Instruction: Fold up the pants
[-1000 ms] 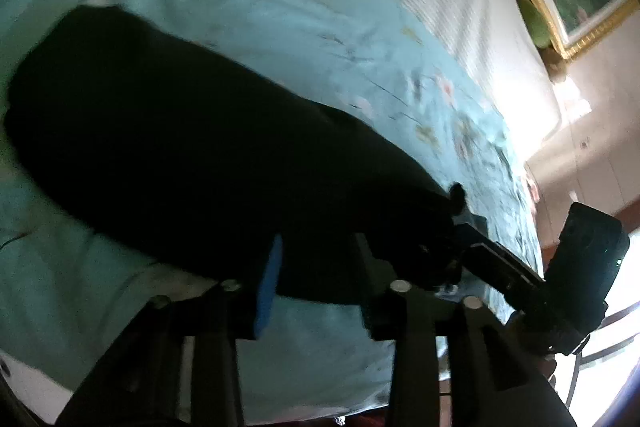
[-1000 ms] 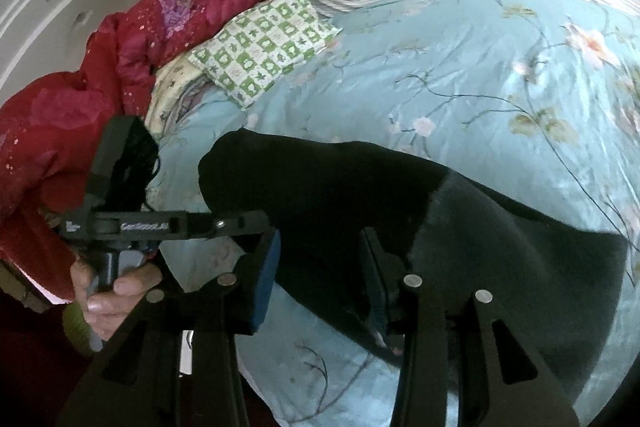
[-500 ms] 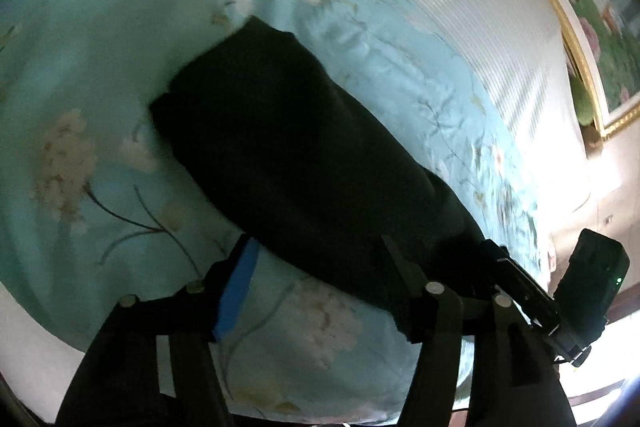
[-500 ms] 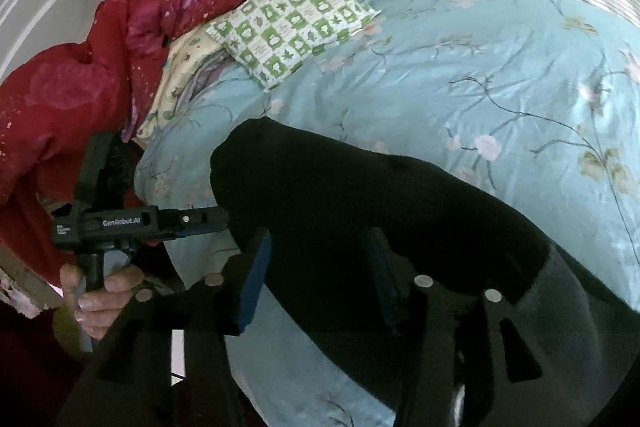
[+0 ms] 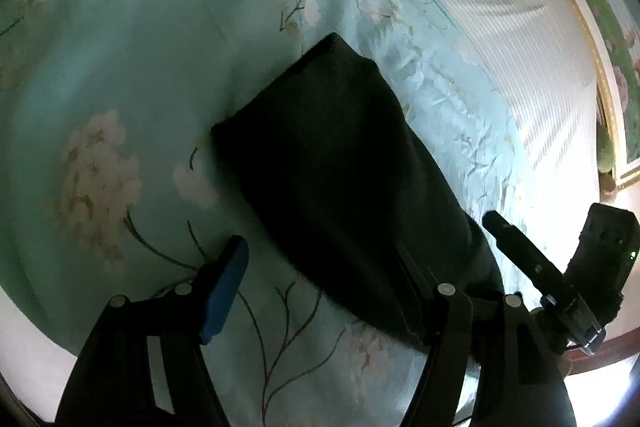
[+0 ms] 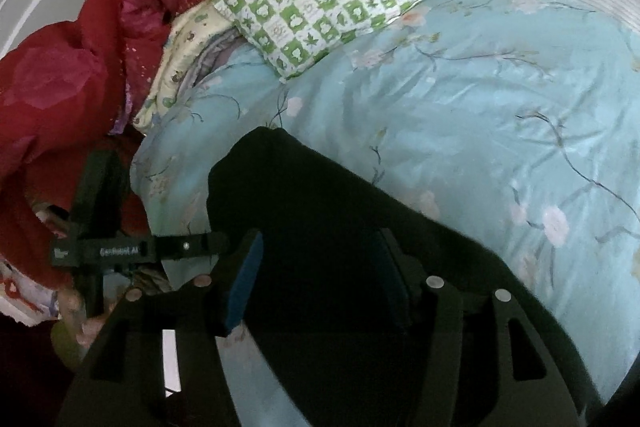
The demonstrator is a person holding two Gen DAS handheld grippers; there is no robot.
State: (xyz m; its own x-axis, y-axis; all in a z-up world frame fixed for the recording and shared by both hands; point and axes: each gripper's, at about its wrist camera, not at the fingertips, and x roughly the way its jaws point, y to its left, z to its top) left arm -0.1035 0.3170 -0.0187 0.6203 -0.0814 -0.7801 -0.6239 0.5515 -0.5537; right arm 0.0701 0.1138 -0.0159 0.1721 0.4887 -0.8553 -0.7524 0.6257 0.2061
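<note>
Black pants point(image 5: 340, 163) lie folded in a long dark strip on the light blue floral bedspread point(image 5: 120, 67). My left gripper point(image 5: 320, 283) hovers over their near end, its jaws opening. The blue pad point(image 5: 224, 287) is over bare bedspread and the other finger is over the cloth; nothing is pinched. In the right wrist view the pants point(image 6: 340, 211) run under my right gripper point(image 6: 320, 279), whose jaws are also opening, with the cloth below them and the pads apart from it. Each view shows the other gripper at its edge: the right gripper point(image 5: 536, 267) and the left gripper point(image 6: 120, 251).
A green-checked pillow point(image 6: 320, 11) lies beyond the pants' far end, with a crumpled red quilt point(image 6: 80, 67) to its left. A white striped sheet point(image 5: 520, 47) covers the far side of the bed. A gold-framed picture point(image 5: 600, 27) stands behind it.
Both pairs of jaws have widened and let go of the black cloth. Both grippers have drawn back, and the pants now lie folded on the bedspread.
</note>
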